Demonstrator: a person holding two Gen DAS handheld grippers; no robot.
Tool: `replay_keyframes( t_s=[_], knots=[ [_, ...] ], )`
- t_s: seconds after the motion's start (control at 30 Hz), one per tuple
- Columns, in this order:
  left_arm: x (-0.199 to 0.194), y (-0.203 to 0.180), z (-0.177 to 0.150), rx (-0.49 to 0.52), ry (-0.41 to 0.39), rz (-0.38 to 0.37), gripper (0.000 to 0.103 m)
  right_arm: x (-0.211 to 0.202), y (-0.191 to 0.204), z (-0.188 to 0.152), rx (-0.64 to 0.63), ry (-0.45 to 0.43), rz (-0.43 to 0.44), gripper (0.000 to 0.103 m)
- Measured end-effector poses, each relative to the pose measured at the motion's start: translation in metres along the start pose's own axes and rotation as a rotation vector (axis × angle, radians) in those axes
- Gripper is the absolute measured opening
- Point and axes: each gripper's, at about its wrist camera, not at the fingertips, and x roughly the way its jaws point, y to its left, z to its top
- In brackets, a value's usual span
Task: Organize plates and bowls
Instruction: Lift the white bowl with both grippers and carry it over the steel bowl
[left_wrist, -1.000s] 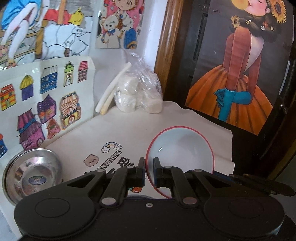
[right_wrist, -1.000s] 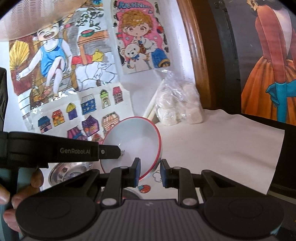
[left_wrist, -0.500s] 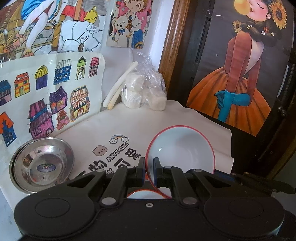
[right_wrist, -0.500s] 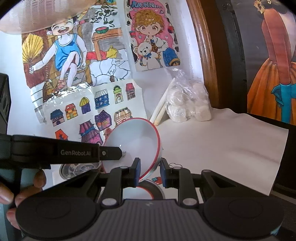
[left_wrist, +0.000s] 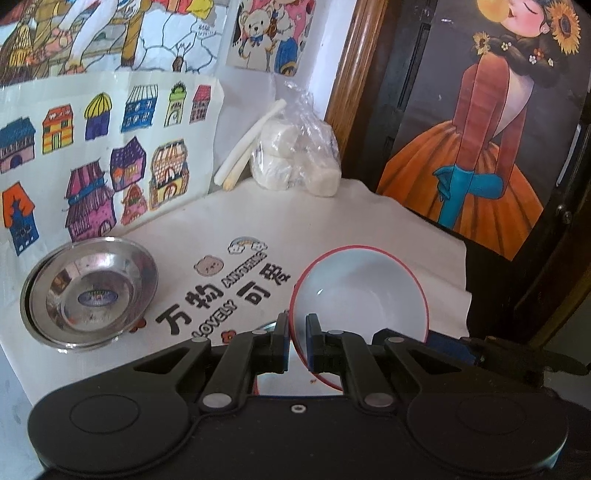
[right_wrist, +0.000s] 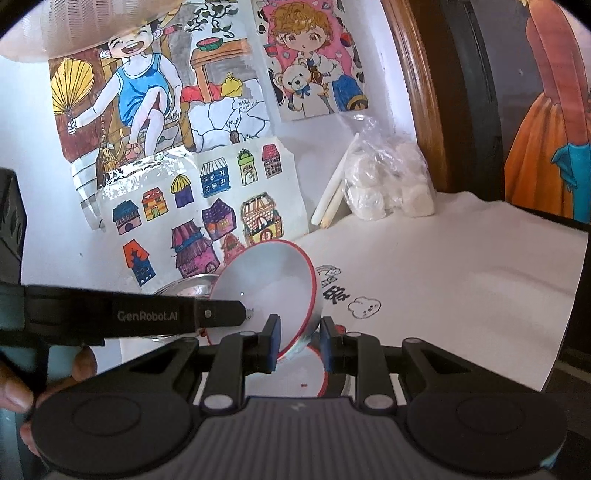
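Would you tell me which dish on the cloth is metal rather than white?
The steel bowl at the cloth's left edge; the red-rimmed bowl is white.

Each camera sat just behind its own claw, looking forward and slightly down along the fingers, close over the cloth-covered surface (left_wrist: 332, 221). Both faced the wall of drawings (right_wrist: 207, 192); both took in the red-rimmed bowl (left_wrist: 362, 291) and the plastic bag (right_wrist: 388, 184).

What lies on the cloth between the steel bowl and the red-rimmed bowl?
Only printed lettering on bare cloth separates the steel bowl and red-rimmed bowl; left wrist view.
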Motion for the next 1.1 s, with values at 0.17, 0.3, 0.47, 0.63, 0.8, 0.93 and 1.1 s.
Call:
replay_keyframes(
  t_s=[0.17,0.3,0.47,0.63,0.8,0.93,1.1],
  knots=[
    [0.004,0.005,-0.006,-0.005,0.025,0.007,0.008,0.004,0.001,-0.007,0.006,0.019,0.008,0.025],
    [0.008,0.009,-0.011,-0.011,0.043,0.012,0.008,0.009,0.0,-0.013,0.023,0.04,0.015,0.025],
    [0.013,0.013,-0.016,-0.027,0.065,0.014,0.008,0.016,-0.003,-0.019,0.055,0.065,0.025,0.025],
    [0.02,0.017,-0.021,-0.048,0.093,0.014,0.008,0.021,-0.007,-0.023,0.095,0.086,0.032,0.025],
    [0.025,0.017,-0.023,-0.052,0.111,0.032,0.01,0.025,-0.01,-0.025,0.115,0.102,0.035,0.026],
    [0.024,0.015,-0.023,-0.05,0.107,0.039,0.011,0.028,-0.011,-0.026,0.125,0.11,0.037,0.025],
    [0.024,0.013,-0.025,-0.057,0.1,0.044,0.013,0.029,-0.013,-0.028,0.145,0.116,0.043,0.026]
  ],
)
